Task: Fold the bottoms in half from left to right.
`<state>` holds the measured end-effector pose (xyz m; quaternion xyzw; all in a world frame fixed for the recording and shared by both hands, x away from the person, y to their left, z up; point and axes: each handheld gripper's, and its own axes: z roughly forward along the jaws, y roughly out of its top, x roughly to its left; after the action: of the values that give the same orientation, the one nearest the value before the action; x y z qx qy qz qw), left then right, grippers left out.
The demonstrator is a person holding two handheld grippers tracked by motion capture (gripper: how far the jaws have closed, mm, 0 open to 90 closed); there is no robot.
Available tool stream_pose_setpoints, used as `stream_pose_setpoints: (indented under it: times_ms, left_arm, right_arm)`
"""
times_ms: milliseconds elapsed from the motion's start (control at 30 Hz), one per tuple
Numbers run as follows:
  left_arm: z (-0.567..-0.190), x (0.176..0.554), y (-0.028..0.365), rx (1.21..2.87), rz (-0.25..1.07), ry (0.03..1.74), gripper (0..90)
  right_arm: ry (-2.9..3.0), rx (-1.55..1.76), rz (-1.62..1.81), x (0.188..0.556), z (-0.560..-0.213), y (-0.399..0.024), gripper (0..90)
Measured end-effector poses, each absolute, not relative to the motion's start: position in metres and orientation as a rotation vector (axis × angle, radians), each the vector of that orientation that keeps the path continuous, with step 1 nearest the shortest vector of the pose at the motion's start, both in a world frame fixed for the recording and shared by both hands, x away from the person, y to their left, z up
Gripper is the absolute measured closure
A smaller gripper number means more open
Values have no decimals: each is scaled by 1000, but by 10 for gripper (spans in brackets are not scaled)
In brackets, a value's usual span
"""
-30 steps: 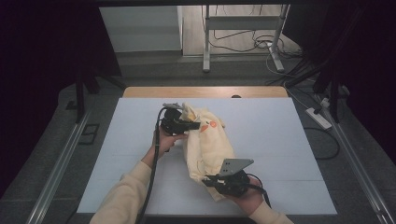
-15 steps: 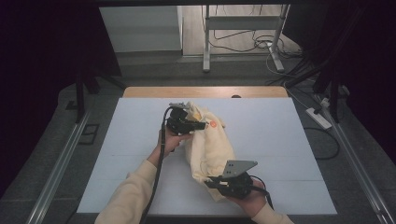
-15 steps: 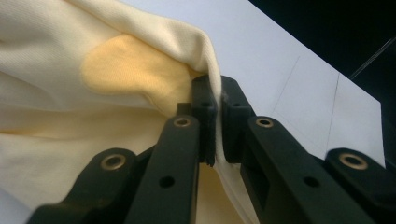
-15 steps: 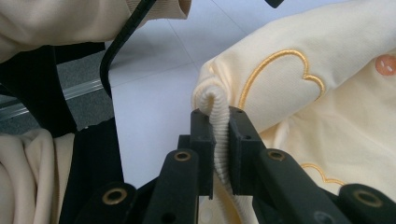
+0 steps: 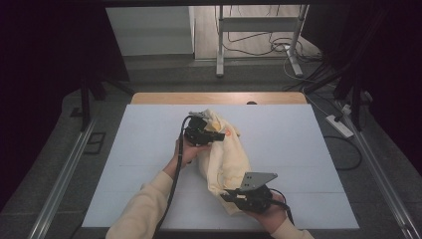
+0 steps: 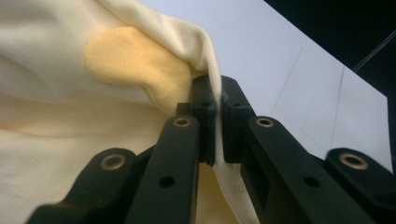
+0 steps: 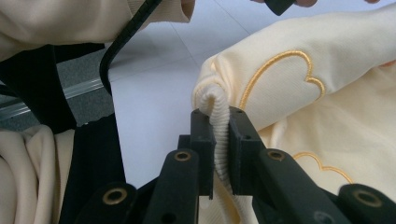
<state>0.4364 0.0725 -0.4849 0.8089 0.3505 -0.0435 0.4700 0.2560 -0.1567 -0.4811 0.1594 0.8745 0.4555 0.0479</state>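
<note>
**Desk:** On the pale blue worktop (image 5: pixel 149 149), near its middle, what lies between the two hands?

**Photographer:** A soft, cream-yellow knitted garment (image 5: pixel 226 159) with orange-gold embroidered outlines. It runs in a crumpled band from the far centre toward the near right, partly raised off the surface and slack between the two grips.

**Desk:** And the tools?

**Photographer:** The left tool (image 5: pixel 211 135), at the far end, is pressed together on a thin fold of the fabric. The left gripper view shows the cloth edge (image 6: pixel 212 88) caught between the jaws, which stand almost together. The right tool (image 5: pixel 230 195), at the near end, is pinching a ribbed band (image 7: pixel 219 135), seemingly a cuff or hem, and the right gripper view shows the ribbing bulging up between its jaws.

**Desk:** How would you say it handles?

**Photographer:** Light and limp, by the look of it. It sags and bunches wherever it is unsupported, so nothing holds its shape unless both ends are pulled apart. Not fragile or slippery; the knit looks grippy, though stretchy, and a hard tug could distort it.

**Desk:** Best place to take hold?

**Photographer:** The ribbed edges and seams, I would judge. They are thicker, fill the jaws and are less likely to slip than a single loose layer, like the thin fold at the far end.
</note>
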Motion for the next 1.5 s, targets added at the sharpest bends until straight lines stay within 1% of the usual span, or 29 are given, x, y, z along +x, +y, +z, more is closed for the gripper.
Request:
stream_pose_setpoints:
  times_ms: [600, 1500]
  left_arm:
    - [-502, 444, 57, 2003, -132, 892, 854]
    - [-522, 452, 40, 2047, -154, 918, 848]
  right_arm:
    - [2665, 548, 1382, 259, -485, -172, 819]
    - [2655, 581, 1365, 261, -490, -182, 818]
